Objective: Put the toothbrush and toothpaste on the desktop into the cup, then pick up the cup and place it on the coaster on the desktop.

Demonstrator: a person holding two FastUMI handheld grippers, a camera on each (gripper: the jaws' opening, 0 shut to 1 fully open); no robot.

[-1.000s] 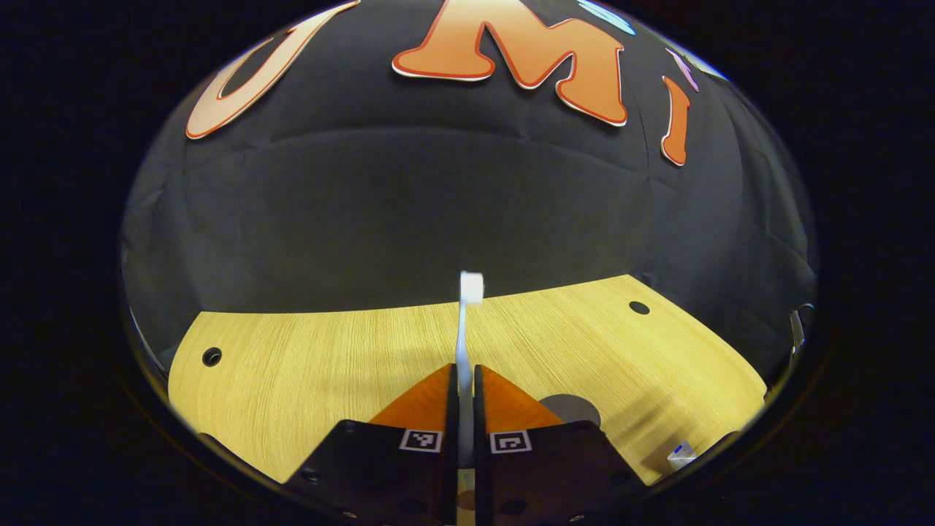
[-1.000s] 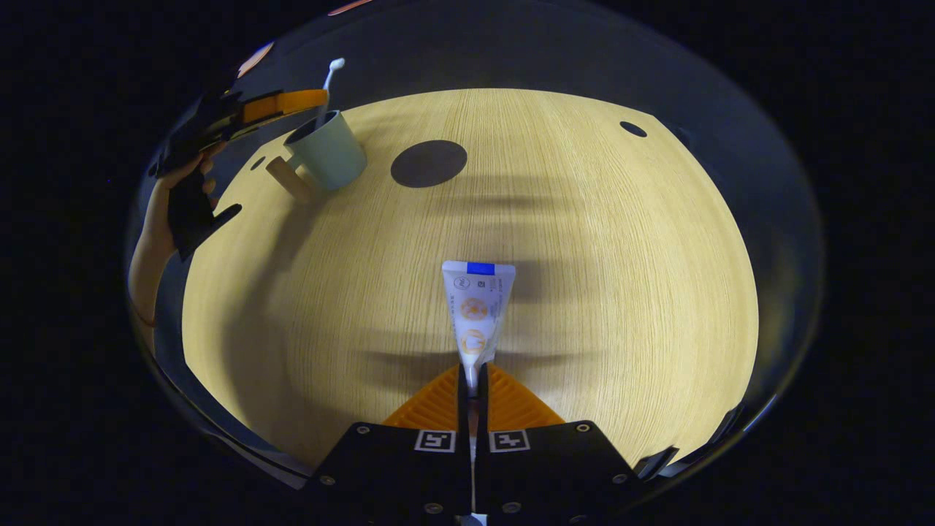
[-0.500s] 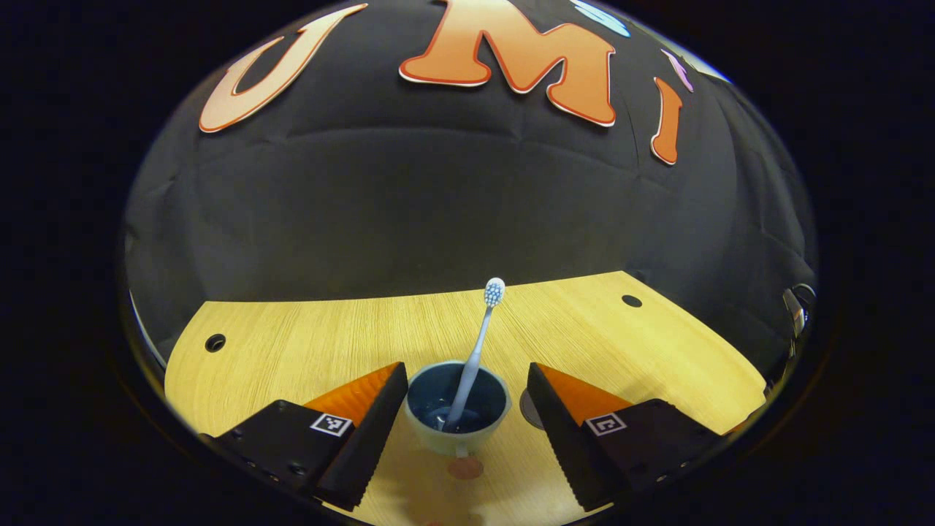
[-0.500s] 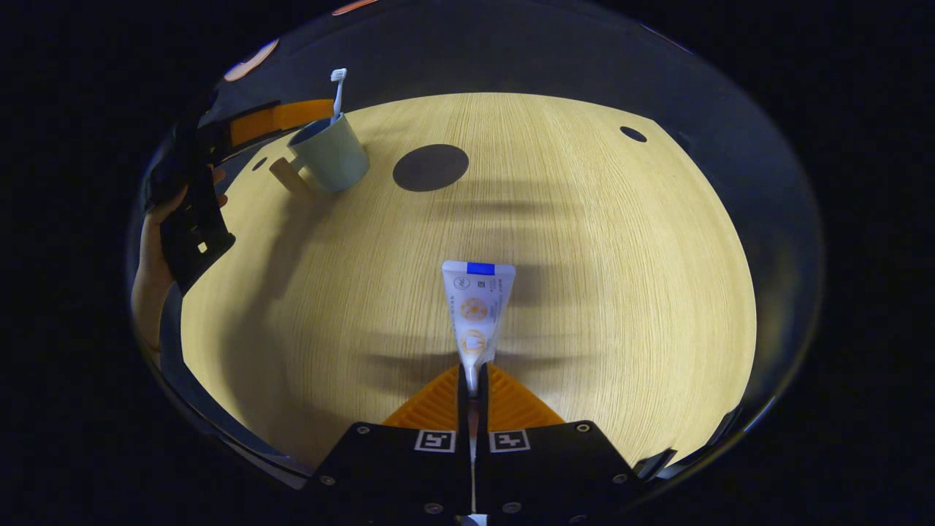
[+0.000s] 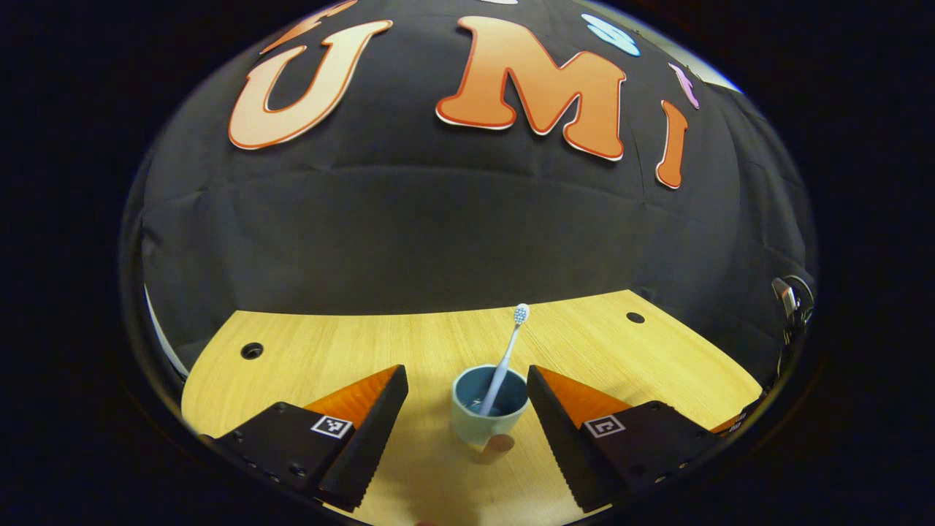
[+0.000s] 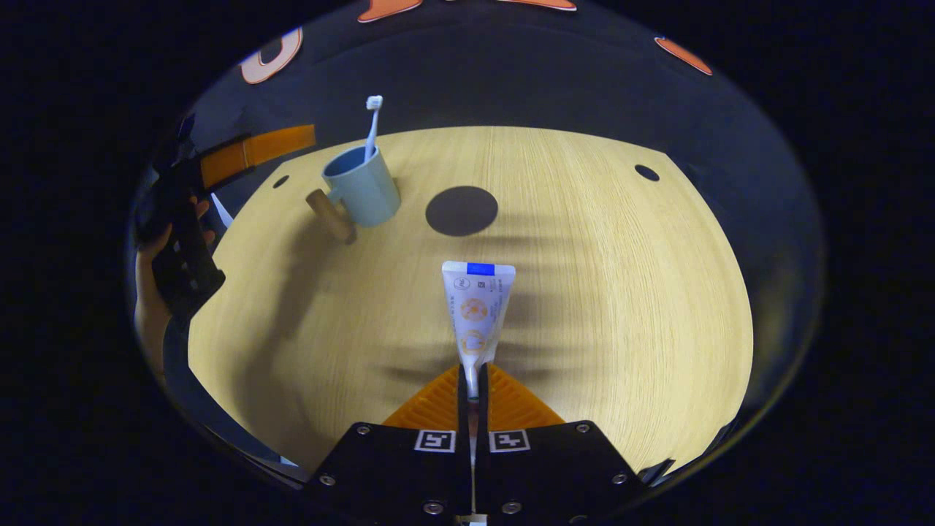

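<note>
Between the widely spread fingers of the left gripper (image 5: 467,398), in the left gripper view, stands the cup (image 5: 488,409), upright on the desk (image 5: 314,351). Neither finger touches it; each is apart from the cup wall. The toothbrush (image 5: 505,358) sits in the cup, its handle leaning to the right and away from the gripper, its bristled head above the rim. A small brown handle (image 5: 500,443) projects from the cup's near side, toward the gripper. Two round holes (image 5: 252,351) mark the far part of the desk, one to each side of the gripper.

Ahead of the right gripper (image 6: 472,380), in the right gripper view, the toothpaste (image 6: 476,310) extends straight forward, above the desk (image 6: 621,292). The fingers are closed nearly together, pinching the narrow cap end of the tube; its flat crimped end points away. Farther ahead, slightly left of the tube's line, lies the dark round coaster (image 6: 462,210), flat on the desk. Left of the coaster, and apart from it, stands the cup (image 6: 364,186) with the toothbrush (image 6: 372,126) upright in it; its handle (image 6: 330,215) points toward the near left. Beyond the cup at far left, a hand (image 6: 150,292) holds the left gripper (image 6: 256,150), one finger of which reaches toward the cup without touching it.
</note>
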